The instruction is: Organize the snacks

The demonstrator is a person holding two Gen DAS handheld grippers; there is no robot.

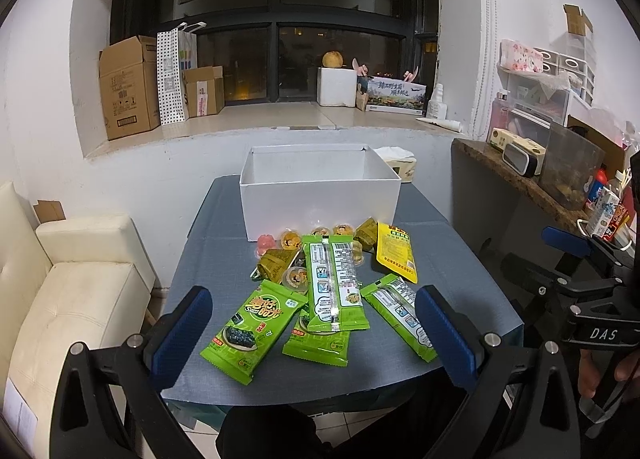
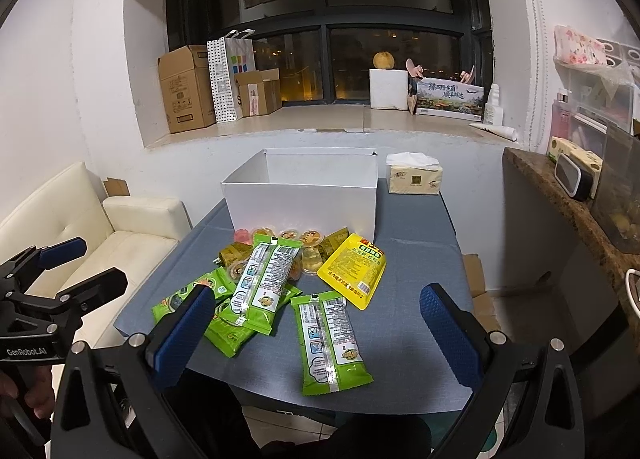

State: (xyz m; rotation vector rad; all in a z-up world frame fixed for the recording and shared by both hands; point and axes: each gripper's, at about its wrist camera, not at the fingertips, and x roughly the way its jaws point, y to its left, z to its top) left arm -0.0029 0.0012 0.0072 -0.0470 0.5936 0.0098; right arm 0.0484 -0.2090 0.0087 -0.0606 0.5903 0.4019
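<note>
Several green seaweed packets lie in a loose pile on the blue-grey table. A yellow packet, several small jelly cups and olive-green wrapped snacks lie behind them. An open white box stands at the back. My left gripper is open and empty, above the near edge. My right gripper is open and empty, above the near packets. Each also shows in the other's view, the right gripper and the left gripper.
A tissue pack sits right of the box. A cream sofa stands left of the table. A cluttered counter is at the right. Cardboard boxes line the window sill.
</note>
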